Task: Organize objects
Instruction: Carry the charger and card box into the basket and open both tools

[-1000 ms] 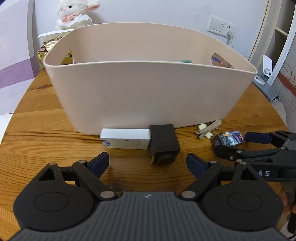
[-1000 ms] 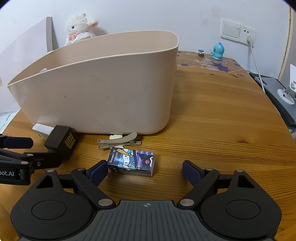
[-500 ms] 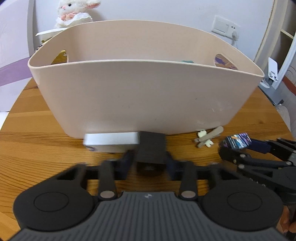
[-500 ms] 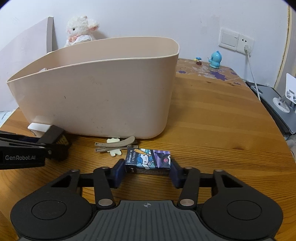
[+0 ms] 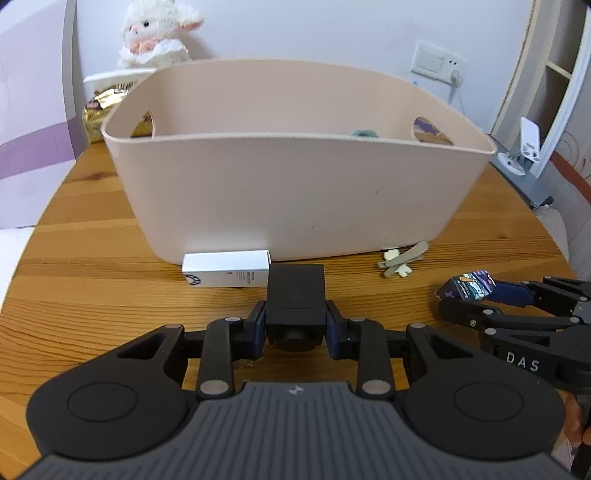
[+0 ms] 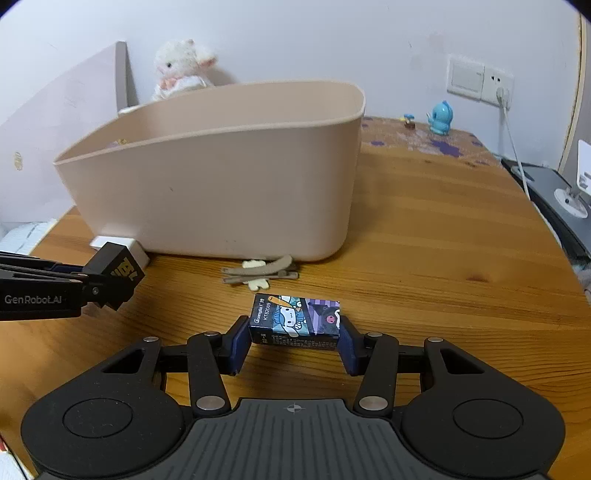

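My left gripper (image 5: 295, 328) is shut on a small black box (image 5: 295, 295) and holds it just above the wooden table (image 5: 92, 295). My right gripper (image 6: 293, 343) is shut on a cartoon-printed box (image 6: 295, 317), also lifted a little. A big beige plastic basket (image 5: 295, 184) stands right behind both. In the right wrist view the left gripper (image 6: 107, 286) shows at the left edge with the black box (image 6: 118, 264). In the left wrist view the right gripper (image 5: 476, 297) shows at the right with the cartoon-printed box (image 5: 467, 286).
A white box (image 5: 226, 273) lies against the basket's front wall. Beige hair clips (image 5: 400, 260) lie near its right corner. A plush lamb (image 5: 155, 35) sits behind the basket. A blue figurine (image 6: 439, 118) and a wall socket (image 6: 480, 79) are at the back right.
Both grippers went from wide open to shut, the left on the black box and the right on the cartoon-printed box. Both boxes have since come up slightly off the table.
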The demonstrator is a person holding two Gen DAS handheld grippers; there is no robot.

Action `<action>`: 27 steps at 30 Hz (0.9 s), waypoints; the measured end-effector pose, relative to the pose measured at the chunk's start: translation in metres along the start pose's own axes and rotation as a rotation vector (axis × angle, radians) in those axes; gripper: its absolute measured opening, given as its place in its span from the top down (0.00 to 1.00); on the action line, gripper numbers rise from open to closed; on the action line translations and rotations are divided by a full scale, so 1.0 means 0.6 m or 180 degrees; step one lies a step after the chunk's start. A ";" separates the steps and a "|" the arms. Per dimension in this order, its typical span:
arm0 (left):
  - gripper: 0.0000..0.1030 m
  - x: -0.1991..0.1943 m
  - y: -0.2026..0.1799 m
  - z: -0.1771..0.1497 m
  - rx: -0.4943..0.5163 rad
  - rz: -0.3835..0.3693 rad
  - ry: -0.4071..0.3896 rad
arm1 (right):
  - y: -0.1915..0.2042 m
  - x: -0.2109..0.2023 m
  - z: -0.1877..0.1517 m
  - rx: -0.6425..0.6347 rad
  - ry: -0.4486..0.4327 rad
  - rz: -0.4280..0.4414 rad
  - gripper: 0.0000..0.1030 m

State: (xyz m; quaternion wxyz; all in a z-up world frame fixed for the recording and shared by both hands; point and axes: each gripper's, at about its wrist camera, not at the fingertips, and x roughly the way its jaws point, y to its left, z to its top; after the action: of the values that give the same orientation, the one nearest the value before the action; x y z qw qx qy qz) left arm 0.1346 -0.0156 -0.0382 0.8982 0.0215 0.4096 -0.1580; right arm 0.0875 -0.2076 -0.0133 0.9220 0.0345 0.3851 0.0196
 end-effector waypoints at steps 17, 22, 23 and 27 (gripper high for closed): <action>0.67 -0.141 0.019 0.094 0.0152 0.0307 -0.0807 | -0.002 -0.129 0.135 -0.0230 -0.0916 -0.0036 0.55; 0.67 -0.114 0.021 0.141 0.0150 0.0545 -0.0849 | 0.006 -0.111 0.183 -0.0267 -0.0996 -0.0045 0.55; 0.67 -0.103 0.020 0.148 0.0158 0.0562 -0.0832 | 0.008 -0.105 0.190 -0.0277 -0.0991 -0.0049 0.55; 0.67 -0.048 0.013 0.175 0.0187 0.0603 -0.0649 | 0.016 -0.067 0.213 -0.0323 -0.0875 -0.0091 0.55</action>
State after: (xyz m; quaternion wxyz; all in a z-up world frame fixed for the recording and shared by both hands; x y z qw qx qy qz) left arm 0.1961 -0.0183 0.0523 0.9450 0.0702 0.3076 -0.0858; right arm 0.1504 -0.2066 0.1056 0.9668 -0.0153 0.2542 0.0210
